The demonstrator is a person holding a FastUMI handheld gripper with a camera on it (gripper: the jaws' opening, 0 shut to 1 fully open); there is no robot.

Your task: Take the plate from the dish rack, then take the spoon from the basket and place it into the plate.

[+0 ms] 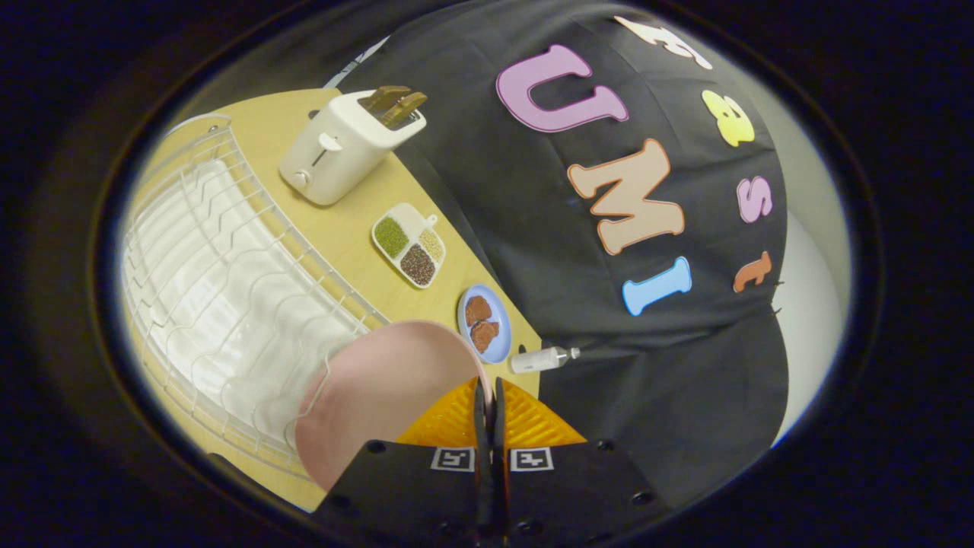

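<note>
The gripper (488, 396) sits nearest the camera. Its two orange ribbed fingers (456, 418) are pressed close together, with the edge of the pink plate (380, 388) pinched between them. The black body of the tool carries two small square markers (491, 459).

The plate is held on edge, tilted, with its broad face turned toward the dish rack (221, 259). It overlaps the near end of the rack and hides that part of it. Whether the plate's lower rim touches the rack wires cannot be told.

The dish rack is white wire with a white tray beneath. It lies on the pale wooden table (350, 228). No plates show in its visible slots.

Other items on the table, beyond the fingers:
- A small blue plate (494, 335) with two brown pieces on it, just ahead of the fingertips and beside the rim of the pink plate.
- A small white cylinder with a grey tip (542, 358), lying on its side at the table edge, near the blue plate.
- A white divided tray (409, 243) with three compartments holding green, pale and dark grains, further along.
- A white toaster (346, 148) with two brown slices standing in its slots, furthest away.

A black cloth wall (609, 320) borders the table along the side opposite the rack.
</note>
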